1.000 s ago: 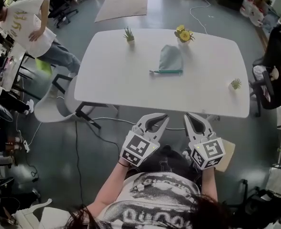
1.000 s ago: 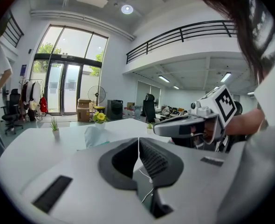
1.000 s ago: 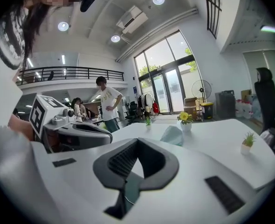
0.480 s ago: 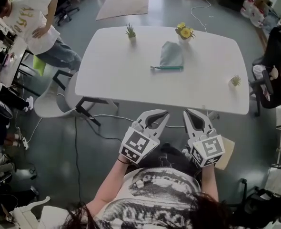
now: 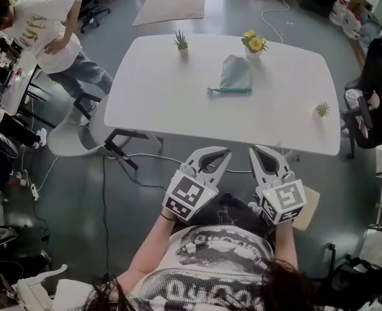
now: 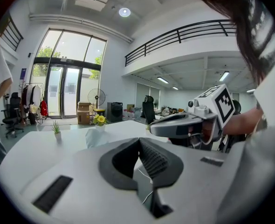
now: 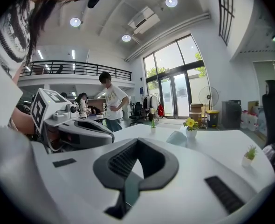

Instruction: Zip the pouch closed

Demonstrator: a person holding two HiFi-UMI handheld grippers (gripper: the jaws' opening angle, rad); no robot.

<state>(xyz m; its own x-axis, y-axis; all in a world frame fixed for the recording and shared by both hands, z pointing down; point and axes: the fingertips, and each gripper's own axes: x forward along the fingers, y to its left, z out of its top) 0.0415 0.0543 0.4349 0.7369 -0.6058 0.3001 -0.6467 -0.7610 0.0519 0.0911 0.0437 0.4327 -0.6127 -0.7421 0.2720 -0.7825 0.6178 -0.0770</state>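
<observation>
Sage-green fabric pouch (image 5: 235,74) with a teal zip edge (image 5: 230,90) lies flat on the white oval table (image 5: 165,102). In the head view it is well ahead of both tongs. The left gripper (image 5: 224,152) and right gripper (image 5: 256,150) hang side by side, short of the table's near rim.

In the left gripper view, its jaws are pressed together on nothing, and the pouch (image 6: 96,136) is far beyond the tips.

In the right gripper view, the jaws are likewise closed and empty. The pouch (image 7: 177,138) lies ahead and to the right, just before a yellow flower in a small pot (image 7: 190,123).

As I judge the risks, reaching in with closed jaws would shove the light pouch across the smooth top. Pulling the slider without pinning the fabric would drag it along, and a long reach could tip the flower pot.
</observation>
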